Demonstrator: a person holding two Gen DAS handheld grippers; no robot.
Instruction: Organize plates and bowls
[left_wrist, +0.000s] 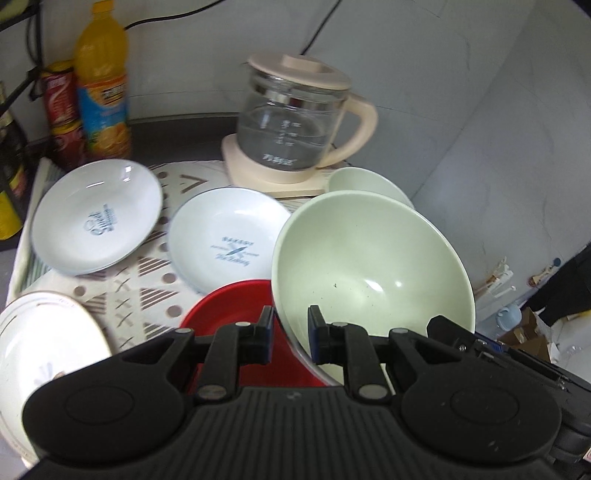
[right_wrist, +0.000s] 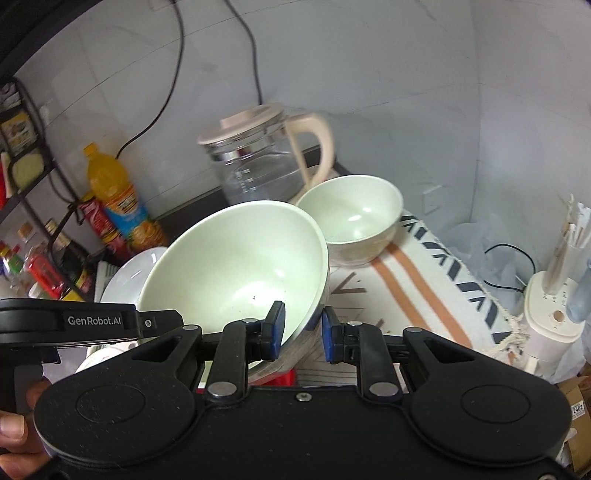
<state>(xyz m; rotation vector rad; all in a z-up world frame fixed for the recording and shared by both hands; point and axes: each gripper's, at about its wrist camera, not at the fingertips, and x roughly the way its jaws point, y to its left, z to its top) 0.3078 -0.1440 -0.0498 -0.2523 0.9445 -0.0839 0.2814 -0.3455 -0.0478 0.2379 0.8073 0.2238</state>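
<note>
The large green bowl (left_wrist: 373, 266), tilted above the red plate (left_wrist: 236, 310), is gripped at its near rim by both the left gripper (left_wrist: 290, 334) and the right gripper (right_wrist: 301, 334), each clamped across the wall. Probably stiff, glazed, slippery and breakable. The small green bowl (right_wrist: 351, 218) sits just behind it beside the kettle (left_wrist: 291, 125); open mat (right_wrist: 424, 295) lies to its right.

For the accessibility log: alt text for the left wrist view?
Left tongs grip the rim of a tilted large green bowl above a red plate; two white plates and a glass kettle sit behind.
</note>
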